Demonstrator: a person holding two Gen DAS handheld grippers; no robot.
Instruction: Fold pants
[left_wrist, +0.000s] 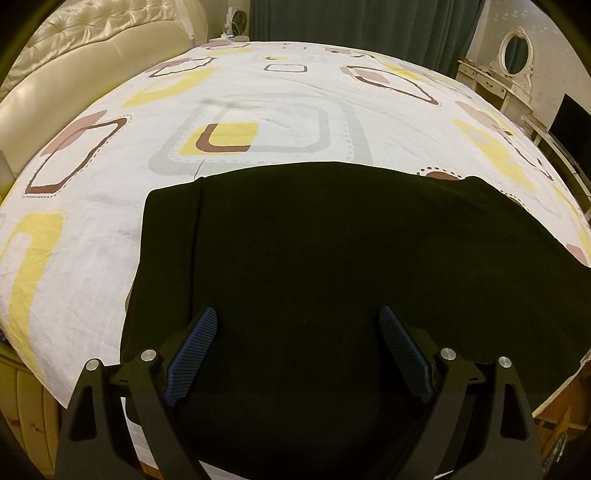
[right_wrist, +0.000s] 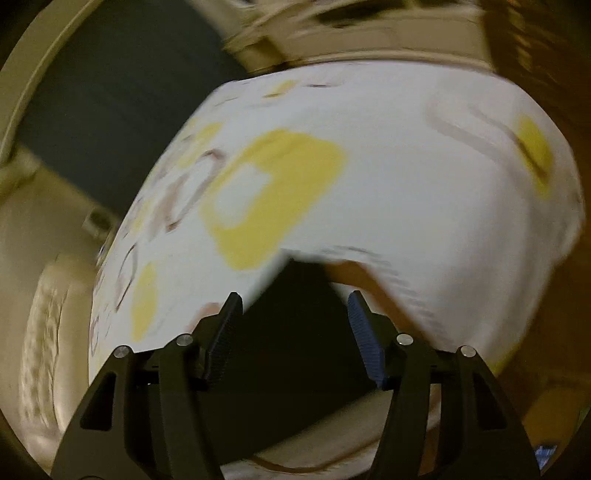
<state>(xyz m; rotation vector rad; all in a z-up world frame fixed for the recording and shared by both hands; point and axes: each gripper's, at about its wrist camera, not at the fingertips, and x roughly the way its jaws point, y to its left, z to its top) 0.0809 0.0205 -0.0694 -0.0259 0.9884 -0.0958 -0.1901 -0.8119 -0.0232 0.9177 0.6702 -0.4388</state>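
Just pants (left_wrist: 332, 258) under left gripper (left_wrist: 297, 354)

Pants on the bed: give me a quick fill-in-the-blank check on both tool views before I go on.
1. The pants are ____ in colour.
2. They lie on a bed sheet printed with yellow, brown and ____ shapes.
3. The left tool has its jaws ____, with nothing between them.
4. The right wrist view is ____, so detail there is hard to read.

Missing words: black; grey; open; blurred
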